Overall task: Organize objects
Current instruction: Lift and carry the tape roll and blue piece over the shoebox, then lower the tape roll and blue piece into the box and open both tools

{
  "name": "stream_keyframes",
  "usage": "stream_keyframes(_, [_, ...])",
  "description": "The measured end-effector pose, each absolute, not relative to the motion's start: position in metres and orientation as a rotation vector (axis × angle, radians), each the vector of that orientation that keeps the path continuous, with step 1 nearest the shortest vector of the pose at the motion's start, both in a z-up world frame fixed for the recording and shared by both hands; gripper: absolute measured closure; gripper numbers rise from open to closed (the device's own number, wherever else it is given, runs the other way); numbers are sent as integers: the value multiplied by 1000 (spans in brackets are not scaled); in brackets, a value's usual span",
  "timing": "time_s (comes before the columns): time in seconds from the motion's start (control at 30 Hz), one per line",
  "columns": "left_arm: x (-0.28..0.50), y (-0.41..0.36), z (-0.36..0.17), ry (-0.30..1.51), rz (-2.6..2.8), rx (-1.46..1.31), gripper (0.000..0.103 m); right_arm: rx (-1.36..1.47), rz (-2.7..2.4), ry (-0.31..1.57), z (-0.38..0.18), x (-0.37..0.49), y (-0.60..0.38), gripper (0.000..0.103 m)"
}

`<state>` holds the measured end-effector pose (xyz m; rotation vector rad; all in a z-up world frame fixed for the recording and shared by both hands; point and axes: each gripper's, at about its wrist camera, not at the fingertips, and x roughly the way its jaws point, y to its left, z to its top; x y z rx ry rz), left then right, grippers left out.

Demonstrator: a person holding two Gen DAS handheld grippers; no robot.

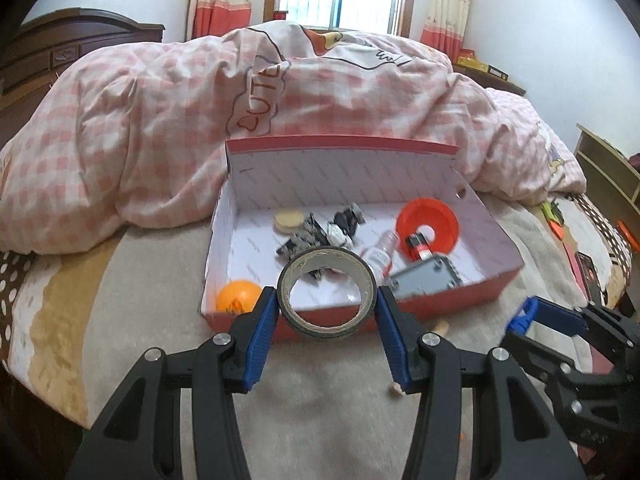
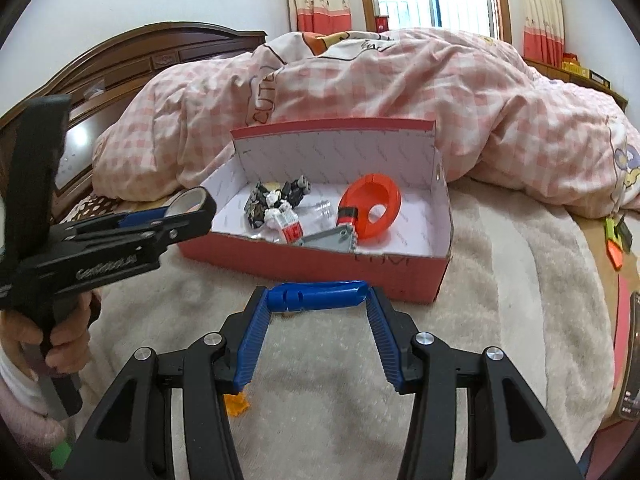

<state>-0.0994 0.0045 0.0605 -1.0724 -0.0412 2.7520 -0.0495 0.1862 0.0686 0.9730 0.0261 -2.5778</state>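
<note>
Left gripper (image 1: pixel 327 306) clamps a grey tape roll (image 1: pixel 327 292), hole facing the camera, above the near rim of the red shoebox (image 1: pixel 440 304) (white-lined, lid upright behind). Right gripper (image 2: pixel 318 296) pinches a blue plastic clip (image 2: pixel 318 295), possibly a peg, just short of the box's front wall. Bare floor remains at the box's right end.
</note>
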Motion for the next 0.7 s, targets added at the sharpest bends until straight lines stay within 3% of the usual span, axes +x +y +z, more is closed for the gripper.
stream_keyframes(0.7, [-160, 7, 41, -59, 2772, -1167, 54, 959, -2619, 58, 71, -94, 185, 52])
